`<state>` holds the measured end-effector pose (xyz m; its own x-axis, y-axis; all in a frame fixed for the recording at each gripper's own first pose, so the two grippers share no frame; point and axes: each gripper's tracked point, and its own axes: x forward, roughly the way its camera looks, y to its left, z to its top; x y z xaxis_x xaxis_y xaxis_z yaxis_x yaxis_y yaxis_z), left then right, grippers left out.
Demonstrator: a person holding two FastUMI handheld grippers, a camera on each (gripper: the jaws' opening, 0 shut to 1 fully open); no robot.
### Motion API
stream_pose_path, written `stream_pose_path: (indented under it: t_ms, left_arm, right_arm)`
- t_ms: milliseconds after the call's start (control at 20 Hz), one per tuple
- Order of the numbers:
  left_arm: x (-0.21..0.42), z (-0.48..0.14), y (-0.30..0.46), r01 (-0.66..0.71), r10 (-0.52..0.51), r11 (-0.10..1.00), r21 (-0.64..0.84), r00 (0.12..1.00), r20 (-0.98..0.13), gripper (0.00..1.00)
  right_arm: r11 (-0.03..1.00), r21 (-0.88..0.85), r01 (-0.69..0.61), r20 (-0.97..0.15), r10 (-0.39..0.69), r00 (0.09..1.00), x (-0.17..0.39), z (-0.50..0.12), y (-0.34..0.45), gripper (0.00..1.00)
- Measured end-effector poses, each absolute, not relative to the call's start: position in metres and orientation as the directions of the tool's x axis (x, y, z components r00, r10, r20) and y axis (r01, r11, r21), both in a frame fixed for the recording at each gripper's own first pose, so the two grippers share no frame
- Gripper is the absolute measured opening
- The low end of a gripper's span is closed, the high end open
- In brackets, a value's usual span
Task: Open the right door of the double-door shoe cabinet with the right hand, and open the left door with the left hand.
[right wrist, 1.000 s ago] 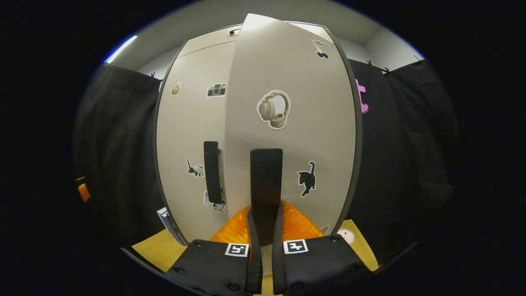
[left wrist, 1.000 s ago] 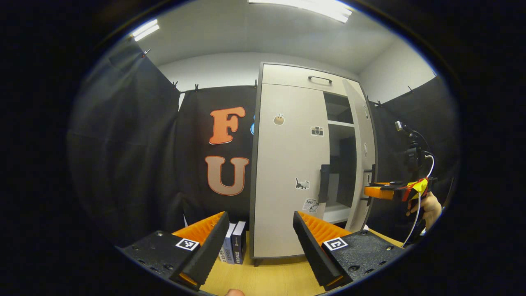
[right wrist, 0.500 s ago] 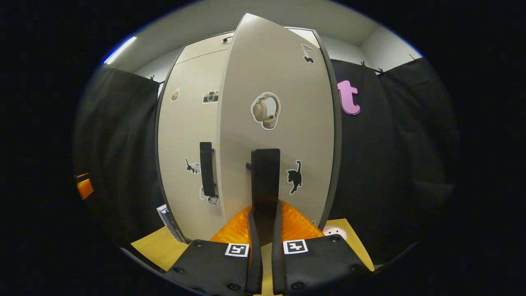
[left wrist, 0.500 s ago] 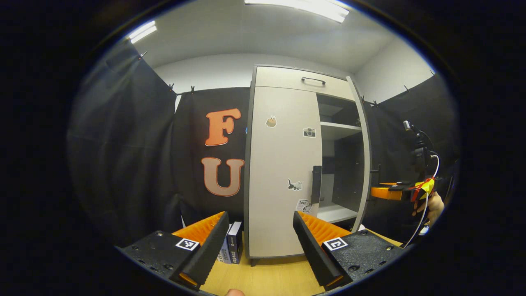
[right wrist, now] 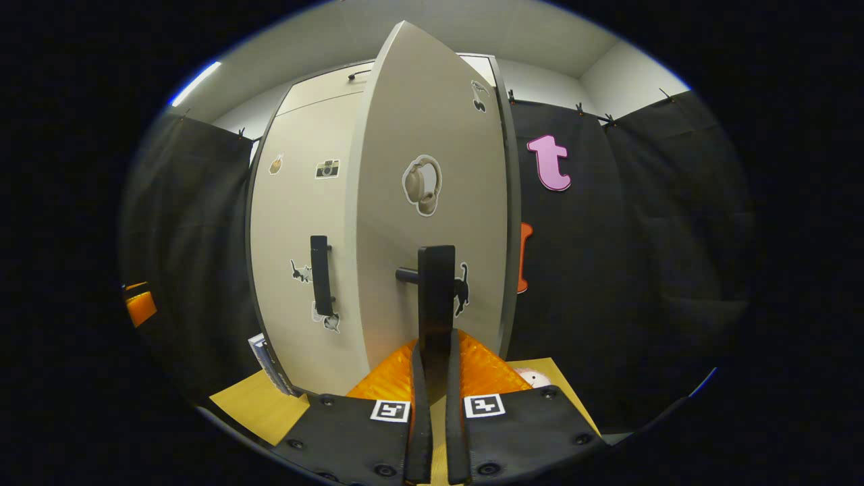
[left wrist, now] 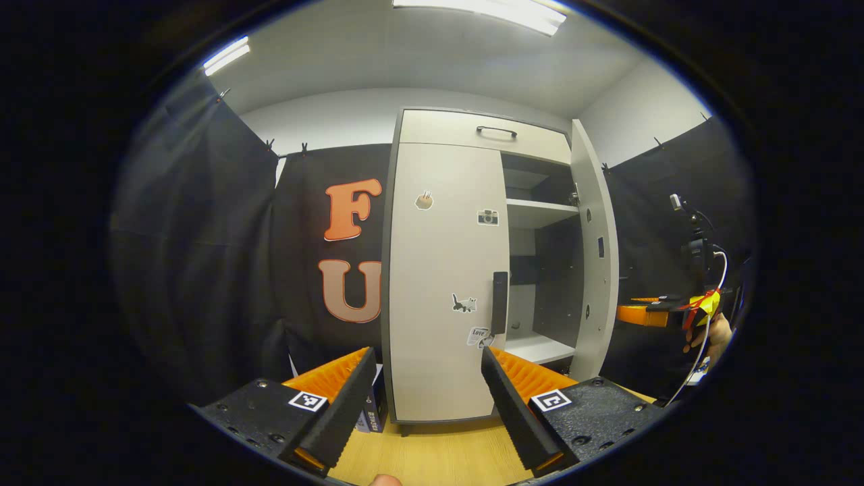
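In the left gripper view, black cloth walls close in a booth under a pale ceiling, and a tall beige shoe cabinet stands on a wooden floor. Its left door is shut, its black handle untouched. The left gripper hangs well short of it with its fingers spread wide and nothing between them, probably waiting its turn and lined up roughly toward that handle. The right door stands swung out, baring the shelves inside. Beyond it, the right gripper and the hand holding it sit at handle height, since the door is being drawn by its handle. Compared with a second ago, the right door has swung much wider and more of the inside is bared.

In the right gripper view, the same black cloth lies behind the right door, seen nearly edge-on. The right gripper is clenched on the right door's handle, both fingers pressed on the bar, so the pull goes straight into the hinge swing. The left door lies closed behind. Against the earlier frames, the door face looks narrower and more cloth shows to its right.
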<state>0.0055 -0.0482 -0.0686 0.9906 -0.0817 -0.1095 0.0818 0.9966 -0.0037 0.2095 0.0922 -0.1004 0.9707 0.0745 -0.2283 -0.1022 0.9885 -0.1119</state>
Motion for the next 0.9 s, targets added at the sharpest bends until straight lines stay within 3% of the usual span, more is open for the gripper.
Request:
stream_pose_path:
  t_ms: [150,200,900]
  left_arm:
    - [0.006,-0.070,-0.056,0.094,-0.095,0.995,-0.012,0.989,-0.114,0.94]
    - [0.007,-0.071,-0.059,0.096,-0.097,0.995,-0.013,0.989,-0.116,0.97]
    - [0.027,-0.080,-0.085,0.096,-0.098,0.995,-0.016,0.986,-0.136,0.98]
  right_arm:
    - [0.991,-0.109,-0.077,-0.221,0.052,0.974,0.211,-0.098,0.082,0.16]
    - [0.992,-0.106,-0.070,-0.220,0.046,0.974,0.209,-0.099,0.083,0.08]
    - [0.993,-0.115,-0.020,-0.199,-0.003,0.980,0.207,-0.094,0.056,0.07]
